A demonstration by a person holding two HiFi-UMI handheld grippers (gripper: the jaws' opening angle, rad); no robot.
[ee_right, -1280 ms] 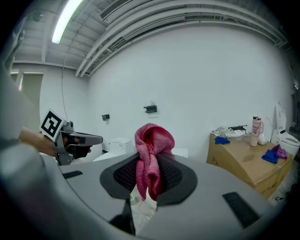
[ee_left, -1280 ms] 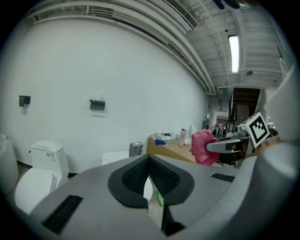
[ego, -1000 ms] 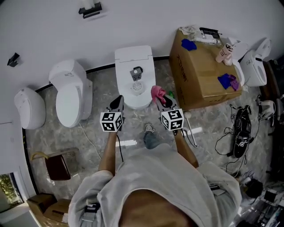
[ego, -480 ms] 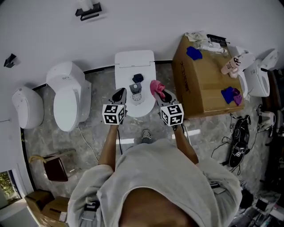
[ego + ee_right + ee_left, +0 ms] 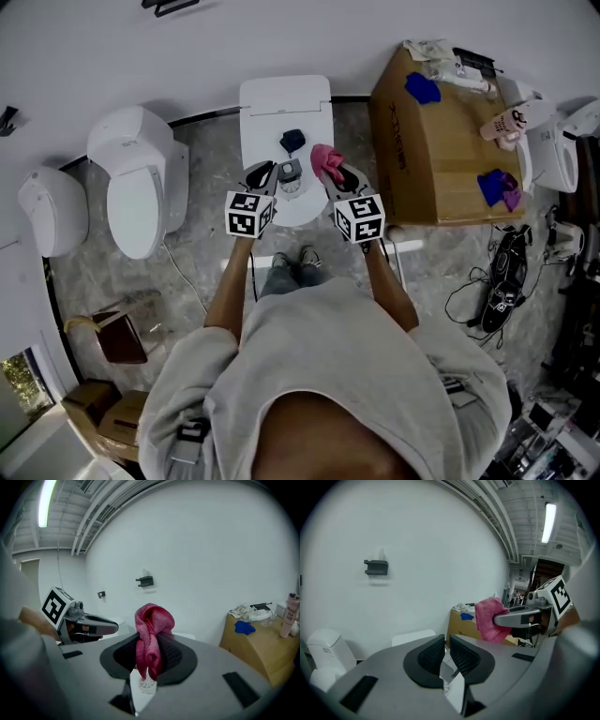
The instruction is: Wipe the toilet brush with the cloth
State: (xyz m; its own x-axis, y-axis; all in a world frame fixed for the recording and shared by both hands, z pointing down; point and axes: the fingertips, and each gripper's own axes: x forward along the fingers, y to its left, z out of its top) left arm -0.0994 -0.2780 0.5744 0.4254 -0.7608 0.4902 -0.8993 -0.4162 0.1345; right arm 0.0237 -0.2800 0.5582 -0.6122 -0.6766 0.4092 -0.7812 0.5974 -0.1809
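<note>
Now both claws sit over the closed lid of the white ceramic toilet (image 5: 258, 131), where a second ago they hung lower, above the front rim and the marbled grey floor (image 5: 206, 234). The person's feet have also come in close to the bowl.

The right gripper (image 5: 332, 174) is clamped on the bunched pink terry cloth (image 5: 324, 160); its own view shows the fabric pinched between the dark ribbed pads and spilling out above them. The left gripper (image 5: 262, 175) has its jaws drawn almost together, with only a slit between them and nothing I can make out pinched there.

The toilet brush (image 5: 290, 178), a grey piece with a round white ribbed end, lies on the lid between the two claws, close to both. A small dark blue object (image 5: 292, 141) lies on the lid just behind it. The right gripper view shows the white end just under the hanging cloth, though I cannot tell whether they touch.

So the approach looks finished and the wiping itself not yet begun; the brush seems to lie loose, so the left claw would likely need to steady it
</note>
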